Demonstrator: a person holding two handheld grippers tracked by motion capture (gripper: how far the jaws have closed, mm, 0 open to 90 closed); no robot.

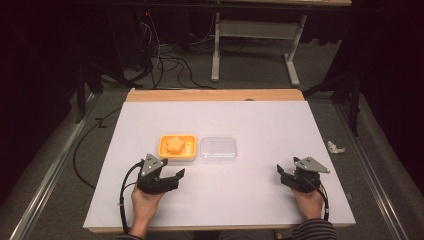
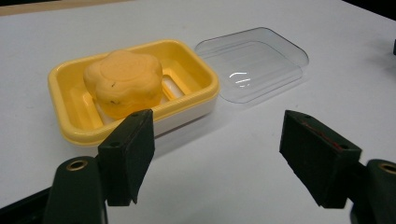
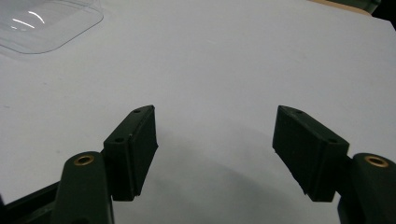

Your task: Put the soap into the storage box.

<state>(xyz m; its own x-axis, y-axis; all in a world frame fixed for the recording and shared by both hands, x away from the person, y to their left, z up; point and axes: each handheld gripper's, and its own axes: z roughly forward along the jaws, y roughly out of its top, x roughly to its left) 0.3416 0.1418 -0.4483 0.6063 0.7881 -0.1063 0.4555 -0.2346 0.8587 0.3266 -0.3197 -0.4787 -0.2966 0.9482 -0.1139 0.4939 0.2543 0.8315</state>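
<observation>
Black jaws of our left gripper (image 2: 217,154) stand apart with nothing between them, just short of the soap dish (image 2: 201,70). Ahead and slightly to the left, the yellow dish sits on the white table (image 2: 233,186) with an orange flower-shaped soap (image 2: 123,81) inside. We see its long axis running across the table, level with the clear lid (image 2: 254,58) that lies touching its right end. Our right gripper (image 1: 287,175) rests well apart to the right, jaws likewise open and empty. We judge the left hand (image 1: 145,200) nearer, so any reach falls to it.
</observation>
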